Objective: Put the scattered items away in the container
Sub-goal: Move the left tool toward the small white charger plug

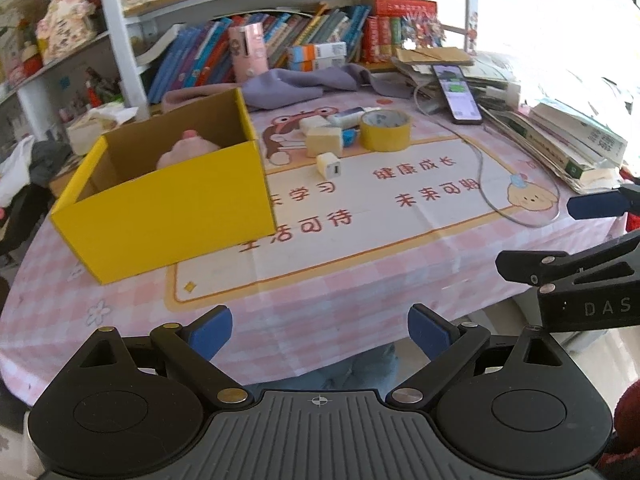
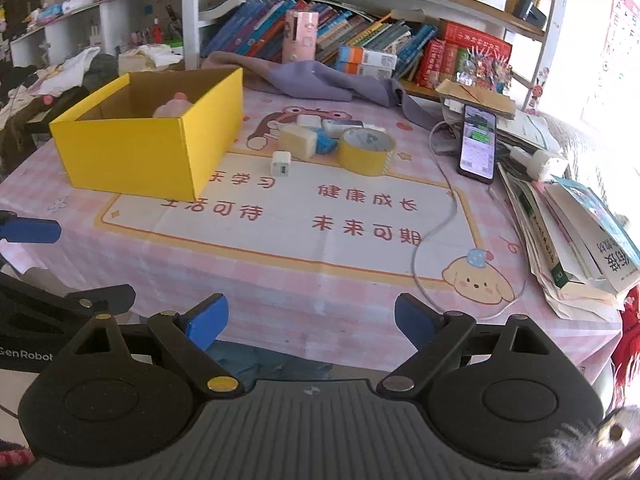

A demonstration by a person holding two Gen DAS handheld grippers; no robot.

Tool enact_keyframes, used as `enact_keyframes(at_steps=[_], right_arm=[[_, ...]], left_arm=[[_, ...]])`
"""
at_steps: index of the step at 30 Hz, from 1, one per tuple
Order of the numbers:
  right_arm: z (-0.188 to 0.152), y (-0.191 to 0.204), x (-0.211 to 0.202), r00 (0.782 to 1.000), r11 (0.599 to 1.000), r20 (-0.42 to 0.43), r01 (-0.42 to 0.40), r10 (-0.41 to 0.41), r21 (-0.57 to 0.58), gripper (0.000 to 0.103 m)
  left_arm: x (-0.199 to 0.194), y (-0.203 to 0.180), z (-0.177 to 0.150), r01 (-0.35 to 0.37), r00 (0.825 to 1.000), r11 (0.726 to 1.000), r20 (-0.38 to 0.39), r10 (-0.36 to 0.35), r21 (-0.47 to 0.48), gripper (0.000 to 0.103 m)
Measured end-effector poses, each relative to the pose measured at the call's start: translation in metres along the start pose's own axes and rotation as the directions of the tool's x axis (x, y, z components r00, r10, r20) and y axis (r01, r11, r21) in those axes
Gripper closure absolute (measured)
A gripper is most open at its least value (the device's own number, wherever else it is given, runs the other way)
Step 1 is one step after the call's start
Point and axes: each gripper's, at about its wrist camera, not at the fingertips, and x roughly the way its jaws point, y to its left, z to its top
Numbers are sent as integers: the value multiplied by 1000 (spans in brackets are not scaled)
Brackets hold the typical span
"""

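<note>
Both hand-held grippers [image 1: 320,336] [image 2: 310,326] wide-jawed, angled tableward.

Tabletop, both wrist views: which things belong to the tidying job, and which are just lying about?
Job:
- yellow box, pink toy already inside
- white charger cube
- yellow tape roll
- cream block
- blue item
- white pieces behind

Lying about:
- phone and its cable
- purple cloth
- book stack
- shelf books

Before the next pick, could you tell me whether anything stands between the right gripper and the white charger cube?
Nothing visible does: only bare tablecloth lies between the open right gripper and the white charger cube, which sits nearest, in front of the tape roll.
</note>
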Motion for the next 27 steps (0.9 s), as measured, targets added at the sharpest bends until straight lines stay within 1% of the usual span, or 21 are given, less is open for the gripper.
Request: enact_keyframes(at_steps=[10,14,22,27], right_arm=[[13,-26,23,1000,998,-11,20,-19,52,13],[22,-33,37,1000,999,-15,14,-13,52,12],[44,-55,73,999,998,-31,-5,7,68,12],[57,-69,95,999,998,-49,-18,21,64,12]], left_arm=[[28,-13,25,19,1000,998,0,-19,59,6],[41,-16,36,17,1000,997,1,-17,75,6],[75,-26,61,16,1000,991,-26,-13,130,6],[96,-35,78,24,999,990,-42,-18,140,6]])
